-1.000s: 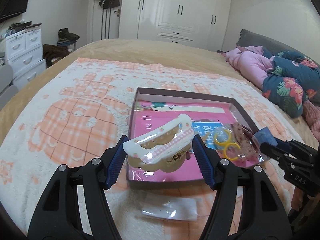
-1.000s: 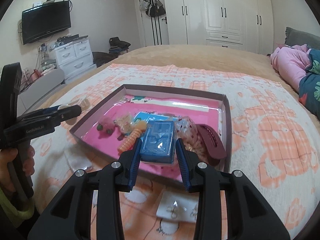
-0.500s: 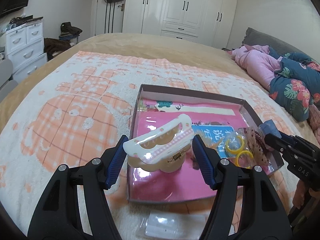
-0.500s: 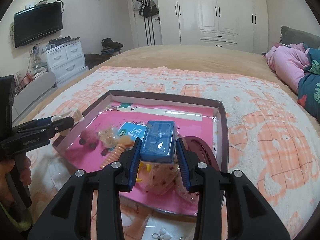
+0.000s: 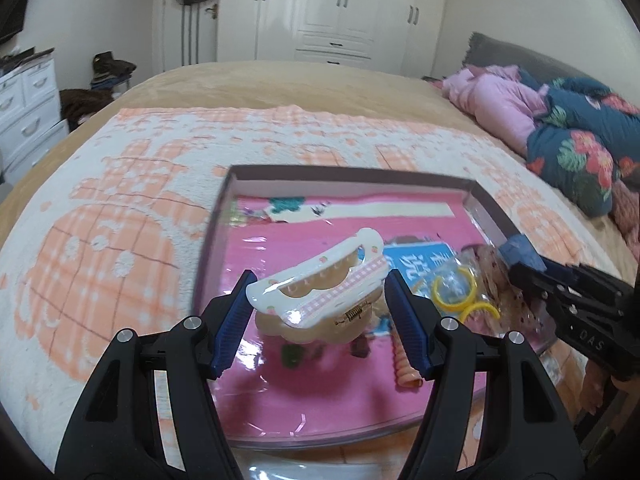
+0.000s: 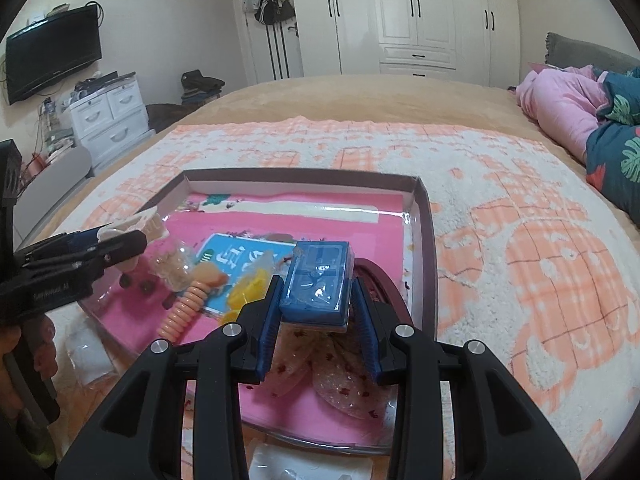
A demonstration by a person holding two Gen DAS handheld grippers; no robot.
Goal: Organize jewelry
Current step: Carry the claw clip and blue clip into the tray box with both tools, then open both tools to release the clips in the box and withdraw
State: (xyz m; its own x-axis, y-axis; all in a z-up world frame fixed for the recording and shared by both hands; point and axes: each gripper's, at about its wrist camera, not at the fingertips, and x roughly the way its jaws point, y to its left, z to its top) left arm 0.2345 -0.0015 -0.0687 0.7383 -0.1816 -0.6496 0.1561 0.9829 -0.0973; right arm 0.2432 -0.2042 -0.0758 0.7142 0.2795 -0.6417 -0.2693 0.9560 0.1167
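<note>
Left gripper (image 5: 320, 312) clamps glossy white scalloped hair claw (image 5: 316, 286); right gripper (image 6: 318, 312) clamps blue rectangular box (image 6: 318, 284), above pink-lined tray (image 6: 424, 216).

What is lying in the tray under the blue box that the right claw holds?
The blue box hangs over a clear bag with red specks and a dark red clip in the tray. They lie where it would land.

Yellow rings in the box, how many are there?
2 in the left wrist view. One yellow ring lies in a clear bag beside the blue card; the other yellow ring lies just nearer the camera. More may hide under the bags.
</note>
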